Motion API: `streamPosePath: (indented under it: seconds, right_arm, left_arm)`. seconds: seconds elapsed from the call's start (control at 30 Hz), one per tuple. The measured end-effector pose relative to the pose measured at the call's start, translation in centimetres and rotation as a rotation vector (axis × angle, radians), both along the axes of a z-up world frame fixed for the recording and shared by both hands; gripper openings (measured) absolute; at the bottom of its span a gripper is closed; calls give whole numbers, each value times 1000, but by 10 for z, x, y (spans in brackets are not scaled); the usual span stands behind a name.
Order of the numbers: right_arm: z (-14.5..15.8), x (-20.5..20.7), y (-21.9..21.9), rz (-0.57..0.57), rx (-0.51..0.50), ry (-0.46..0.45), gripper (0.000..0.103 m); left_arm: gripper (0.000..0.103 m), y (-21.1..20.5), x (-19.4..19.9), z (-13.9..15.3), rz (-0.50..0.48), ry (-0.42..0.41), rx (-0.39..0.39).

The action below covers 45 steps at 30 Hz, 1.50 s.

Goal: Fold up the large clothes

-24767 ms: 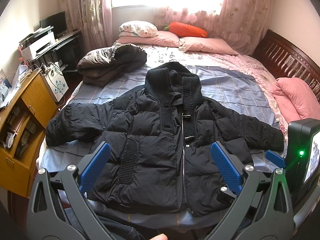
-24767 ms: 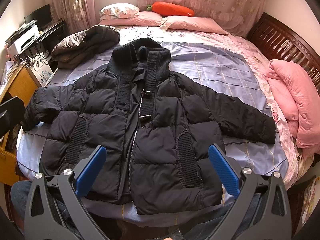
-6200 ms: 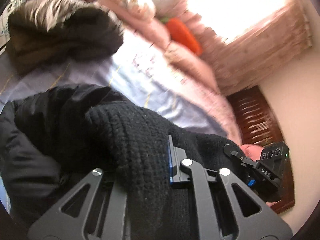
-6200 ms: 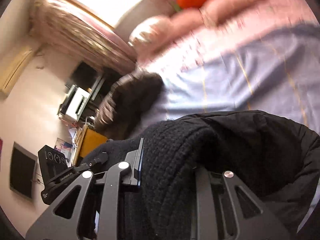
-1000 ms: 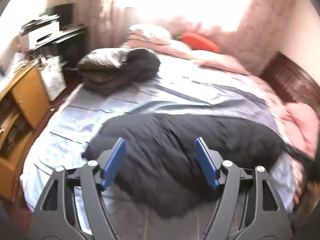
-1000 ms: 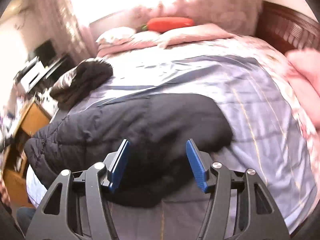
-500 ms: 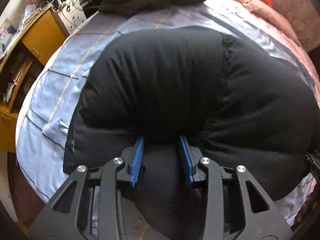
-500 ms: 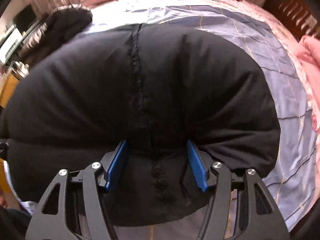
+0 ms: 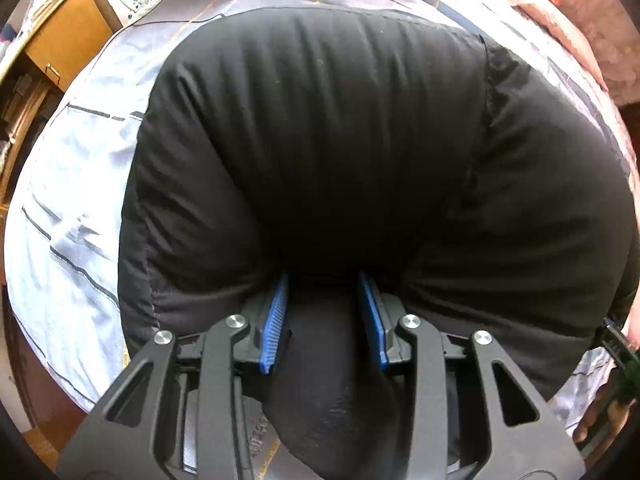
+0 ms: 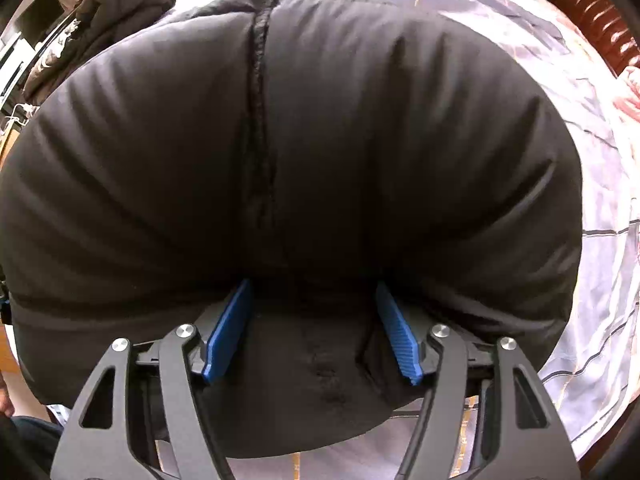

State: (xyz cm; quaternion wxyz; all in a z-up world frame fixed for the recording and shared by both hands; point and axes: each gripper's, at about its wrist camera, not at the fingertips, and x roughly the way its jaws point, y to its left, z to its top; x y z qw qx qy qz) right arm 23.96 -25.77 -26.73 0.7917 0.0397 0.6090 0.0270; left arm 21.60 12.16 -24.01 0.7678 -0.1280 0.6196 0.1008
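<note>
1. Lying folded into a thick bundle on the bed [image 9: 68, 208]: a black puffer jacket [image 9: 320, 128], filling most of both wrist views.
2. Pushed into the near edge of that bundle: the left gripper [image 9: 324, 312], blue-padded fingers [image 9: 275, 320] drawn in narrow, a lobe of black fabric pinched between them and bulging back toward the camera.
3. Pressed against the same near edge, further along: the right gripper [image 10: 312, 328], fingers [image 10: 228, 332] set at a moderate gap with jacket fabric bunched between the pads. Cannot tell whether the pads actually clamp the fabric or only flank it.
4. Running up the bundle's top surface in the right wrist view: a stitched seam [image 10: 260, 120], left of centre.
5. Puffed up over both pairs of fingertips: the upper layer of the jacket, hiding the tips themselves.
6. Spread beneath the jacket: a pale blue bedsheet with thin dark stripes, showing at left in the left wrist view and at right in the right wrist view.
7. Heaped beyond the bundle, on the far side of the bed: a second dark jacket [image 10: 100, 8], apart from the folded one.
8. Standing beside the bed at the left edge of the left wrist view: a wooden cabinet [image 9: 64, 40].
9. Visible at the upper right of the right wrist view: a dark wooden headboard [image 10: 600, 24].
</note>
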Motion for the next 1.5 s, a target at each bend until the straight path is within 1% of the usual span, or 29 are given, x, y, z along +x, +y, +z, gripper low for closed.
streamPosePath:
  seconds: [0.13, 0.2, 0.27, 0.33, 0.37, 0.4, 0.43, 0.47, 0.5, 0.53, 0.57, 0.6, 0.63, 0.67, 0.73, 0.8, 0.97, 1.07, 1.1, 1.17, 1.2, 1.23, 1.3, 1.33, 1.37, 1.4, 1.43, 1.47, 1.5]
  right_arm:
    - [-2, 1, 7, 8, -35, -17, 67]
    - [2, -1, 9, 6, -36, -37, 67]
    - [15, -6, 8, -14, -27, -37, 67]
    - [42, -20, 7, -40, -3, -50, 67]
    - [57, -31, 7, -26, 28, -79, 67]
    - [75, -45, 12, 11, 67, -125, 68]
    - [92, -59, 21, 59, 90, -174, 73]
    - [101, -67, 28, 89, 99, -206, 77]
    - [107, -77, 39, 124, 104, -239, 80]
    - [107, -79, 46, 140, 103, -242, 80]
    - [98, -81, 58, 161, 97, -218, 80]
    - [87, -79, 67, 174, 91, -189, 80]
    - [69, -75, 79, 185, 74, -145, 80]
    - [57, -69, 84, 186, 52, -123, 80]
    - [36, -62, 97, 185, -4, -111, 81]
    - [25, -54, 103, 183, -44, -100, 85]
    - [5, -55, 111, 179, -107, -90, 98]
    - [-1, -53, 112, 179, -109, -86, 100]
    - [1, -53, 112, 177, -104, -87, 100]
    - [12, -55, 111, 173, -87, -83, 94]
    - [22, -60, 106, 169, -71, -86, 86]
    - [38, -65, 101, 172, -47, -103, 82]
    - [70, -74, 92, 179, -21, -176, 82]
    - [93, -77, 83, 167, -28, -247, 82]
    - [107, -77, 74, 147, -38, -296, 82]
    - [121, -73, 61, 112, -52, -345, 82]
    - [127, -64, 48, 80, -63, -367, 82]
    - [130, -54, 31, 29, -71, -375, 82]
    - [127, -39, 13, -21, -60, -356, 82]
  left_arm:
    - [38, -5, 3, -2, 0, 2, 26]
    - [36, -3, 2, 5, 26, -29, 16]
    - [35, -3, -8, 22, 47, -87, 2]
    - [37, -3, -28, 44, 47, -149, -75]
    - [43, -6, -47, 63, 25, -210, -129]
    - [49, -10, -63, 77, -7, -274, -132]
    - [61, -17, -78, 87, -38, -325, -93]
    - [63, -26, -94, 92, -69, -361, -18]
    - [63, -34, -104, 89, -91, -365, 34]
    - [63, -39, -108, 85, -107, -349, 45]
    - [61, -42, -108, 77, -124, -318, 25]
    - [59, -46, -103, 65, -138, -269, -14]
    - [57, -48, -97, 54, -144, -221, -15]
    - [60, -50, -92, 44, -142, -186, 15]
    - [65, -53, -84, 28, -131, -121, 37]
    - [70, -55, -74, 15, -124, -71, 66]
    - [72, -67, -59, -7, -126, 0, 128]
    - [73, -69, -53, -13, -118, 11, 134]
    - [73, -68, -52, -11, -112, -1, 127]
    - [68, -67, -61, -1, -101, -31, 101]
    - [65, -64, -65, 11, -95, -62, 82]
    - [62, -63, -69, 24, -91, -94, 71]
    - [62, -66, -76, 57, -111, -203, 69]
    - [64, -72, -76, 77, -140, -266, 92]
    - [66, -79, -74, 93, -165, -312, 115]
    - [68, -86, -68, 103, -180, -335, 107]
    - [69, -90, -58, 109, -191, -343, 69]
    - [69, -93, -43, 111, -197, -349, 10]
    - [69, -98, -30, 113, -199, -359, -18]
